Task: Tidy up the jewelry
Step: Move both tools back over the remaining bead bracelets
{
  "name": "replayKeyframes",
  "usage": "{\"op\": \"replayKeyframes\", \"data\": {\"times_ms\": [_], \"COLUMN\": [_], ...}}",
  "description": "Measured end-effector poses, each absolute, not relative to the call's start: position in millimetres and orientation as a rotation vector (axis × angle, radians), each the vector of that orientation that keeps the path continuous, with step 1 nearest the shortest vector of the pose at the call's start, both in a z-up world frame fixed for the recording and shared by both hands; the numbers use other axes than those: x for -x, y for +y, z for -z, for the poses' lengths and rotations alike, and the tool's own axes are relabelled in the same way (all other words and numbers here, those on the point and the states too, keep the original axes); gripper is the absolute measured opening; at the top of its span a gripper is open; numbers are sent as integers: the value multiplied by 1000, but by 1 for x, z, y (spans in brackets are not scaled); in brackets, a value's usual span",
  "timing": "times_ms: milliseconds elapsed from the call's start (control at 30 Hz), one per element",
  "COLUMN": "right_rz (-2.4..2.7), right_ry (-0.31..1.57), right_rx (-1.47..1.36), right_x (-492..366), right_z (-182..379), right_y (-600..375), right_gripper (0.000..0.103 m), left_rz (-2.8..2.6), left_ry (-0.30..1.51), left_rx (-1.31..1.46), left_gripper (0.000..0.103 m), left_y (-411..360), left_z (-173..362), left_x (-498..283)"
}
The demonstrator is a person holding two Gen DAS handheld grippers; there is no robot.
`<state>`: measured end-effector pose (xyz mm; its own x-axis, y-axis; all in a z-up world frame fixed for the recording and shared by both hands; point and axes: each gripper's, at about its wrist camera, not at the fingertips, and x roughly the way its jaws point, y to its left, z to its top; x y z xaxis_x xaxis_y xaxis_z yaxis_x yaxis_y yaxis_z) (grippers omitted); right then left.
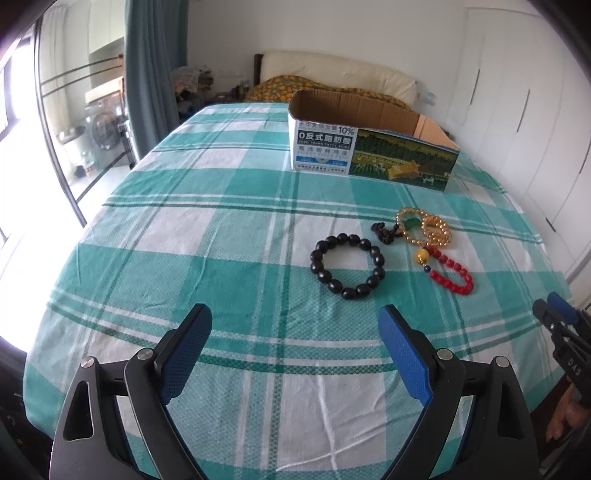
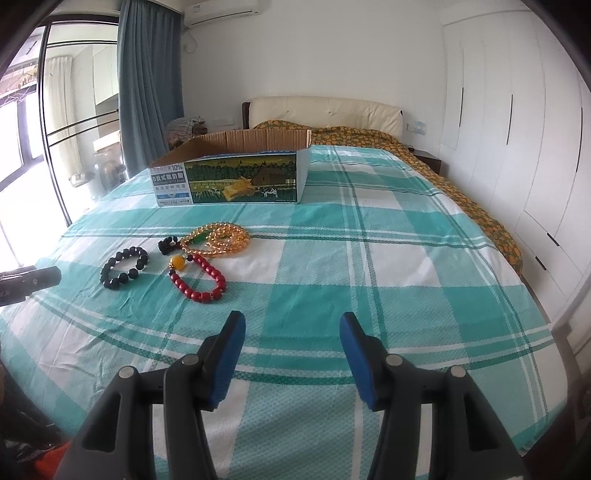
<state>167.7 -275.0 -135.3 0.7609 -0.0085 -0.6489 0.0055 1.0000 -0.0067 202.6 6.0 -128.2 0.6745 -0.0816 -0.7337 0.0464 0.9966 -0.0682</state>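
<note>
Home bedroom. I look across bed (image 2: pixel 369 266) with green-white checked sheet, padded cream headboard (image 2: pixel 325 110) beyond. White wardrobe doors (image 2: pixel 517 122) line one wall, blue curtain (image 2: pixel 147 85) by window, air conditioner (image 2: pixel 221 11) above, washing machine (image 1: pixel 103 133) past glass door.

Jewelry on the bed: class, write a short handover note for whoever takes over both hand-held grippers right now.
Left hand-held gripper: open, empty, above the checked sheet.
Right hand-held gripper: open, empty, also short of the beads.
Things: black bead bracelet, amber bead strand and red bead bracelet lie together on the sheet; the amber and red pieces touch. Open cardboard box stands behind them.
Done: nothing moved that can be seen; box interior is not visible.
Left: probably pick up each piece and put it in the box.
</note>
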Motion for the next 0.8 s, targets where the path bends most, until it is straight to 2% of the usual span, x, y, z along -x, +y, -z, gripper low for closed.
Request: {"op": "replayKeyframes", "data": {"times_ms": [800], "right_rz": [-27], "right_ry": [690], "right_rx": [4], "right_x": [-161], "right_z": [139], "right_y": [-269], "right_gripper": [54], "left_rz": [72], "left_ry": [833], "left_rx": [57], "left_gripper": [92], "left_y": [2], "left_z": [132], "left_x": [-202]}}
